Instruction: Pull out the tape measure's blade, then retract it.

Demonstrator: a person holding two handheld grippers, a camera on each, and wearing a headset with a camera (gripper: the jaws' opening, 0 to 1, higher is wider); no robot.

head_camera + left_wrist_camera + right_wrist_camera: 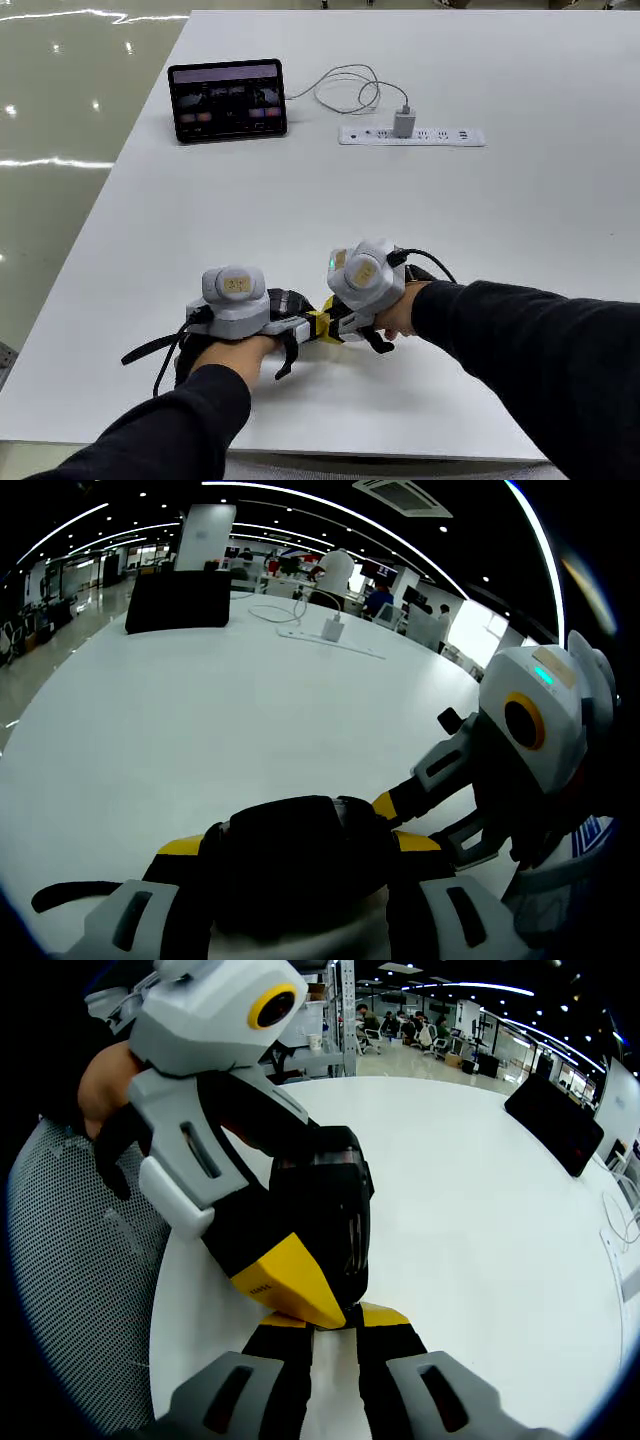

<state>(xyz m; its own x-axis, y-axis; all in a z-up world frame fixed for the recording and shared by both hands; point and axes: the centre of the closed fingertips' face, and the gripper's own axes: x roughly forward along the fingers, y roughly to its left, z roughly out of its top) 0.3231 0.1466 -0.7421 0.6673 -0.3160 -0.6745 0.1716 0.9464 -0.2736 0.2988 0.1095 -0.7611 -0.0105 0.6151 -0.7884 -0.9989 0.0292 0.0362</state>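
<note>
WORKBENCH, NEAR EDGE: At the near side of the white table (500, 230), my left claw (298, 845) is clamped across the black case of the tape measure (325, 1200), with a yellow-tipped jaw pressed to each side (whether the case rests on the surface or sits just above it, I cannot tell). Just right of it, my right claw (322, 1318) meets the case head-on. Its jaws are drawn almost together with only a slit between them, and their tips sit at the case's lower corner, where the blade should come out. I cannot tell whether they have the blade's hook, and no length of blade is out. I judge this to be the opening step: case secured, tip being taken, pull not yet begun. The next move calls for a firm pinch on the hook, then drawing the right claw away to the right while the left holds the case steady and the blade runs straight. At the far side stand a dark tablet (228, 99), to the left, and a white power strip (440, 136) with a charger (404, 122) and a looped cable (345, 88), all well apart from the work.
</note>
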